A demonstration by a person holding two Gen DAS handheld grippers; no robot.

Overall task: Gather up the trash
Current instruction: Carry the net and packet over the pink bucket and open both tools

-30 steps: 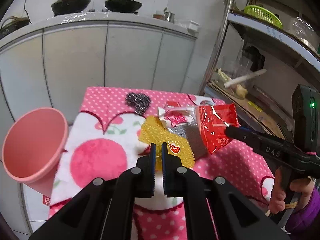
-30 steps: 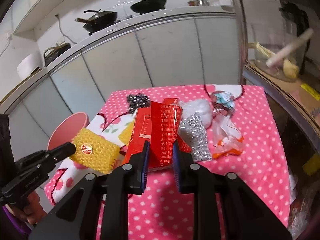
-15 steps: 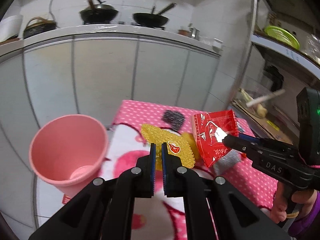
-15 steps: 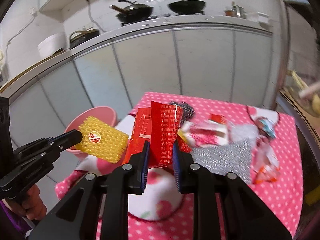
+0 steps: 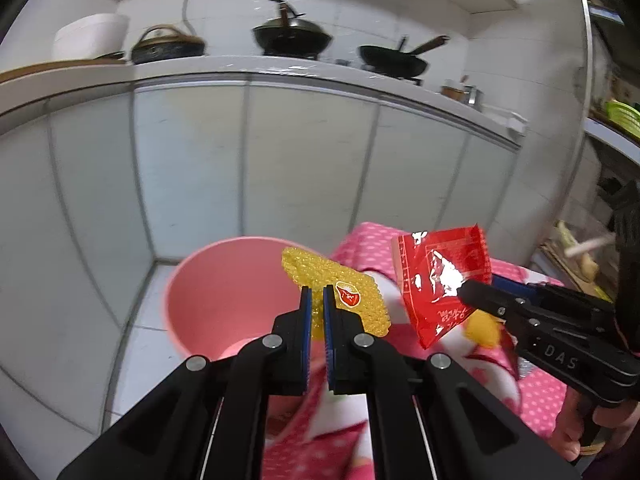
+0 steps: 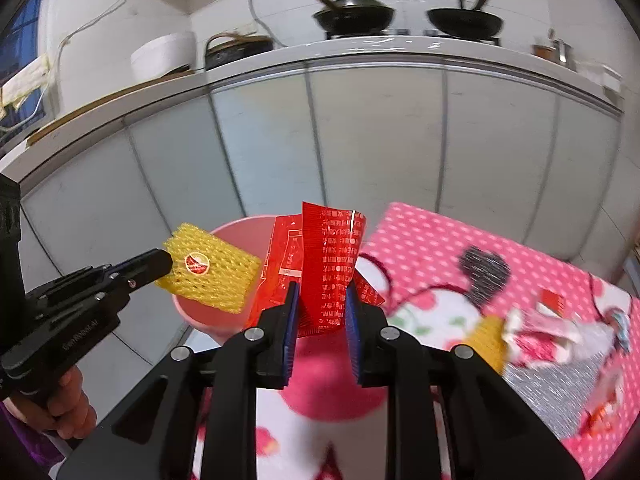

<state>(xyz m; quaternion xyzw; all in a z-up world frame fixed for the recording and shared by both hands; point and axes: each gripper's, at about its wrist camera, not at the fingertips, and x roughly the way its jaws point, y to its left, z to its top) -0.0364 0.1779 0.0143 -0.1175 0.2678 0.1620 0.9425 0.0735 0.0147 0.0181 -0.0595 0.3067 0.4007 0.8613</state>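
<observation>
My left gripper [image 5: 315, 298] is shut on a yellow foam net [image 5: 340, 290] with a red sticker, held at the right rim of the pink bin [image 5: 216, 300]. In the right wrist view the same yellow foam net [image 6: 210, 268] hangs over the pink bin [image 6: 240, 226] at the left gripper [image 6: 166, 262]. My right gripper [image 6: 320, 300] is shut on a crumpled red wrapper [image 6: 332, 256], just right of the bin and above the table edge. The left wrist view shows the red wrapper [image 5: 440, 276] pinched at the tip of the right gripper [image 5: 466, 290].
The pink polka-dot tablecloth [image 6: 420, 240] carries more trash at the right: a silver packet [image 6: 560, 392], a pink-white wrapper [image 6: 548, 332], a yellow piece [image 6: 490, 340]. White cabinets [image 6: 360, 140] stand behind, with pans [image 6: 352, 12] on the counter. A hand [image 6: 68, 408] holds the left gripper.
Both grippers swung left from over the table toward the pink bin, each keeping its piece. The bin now sits centred under the yellow net, and the table trash has slid off to the right.
</observation>
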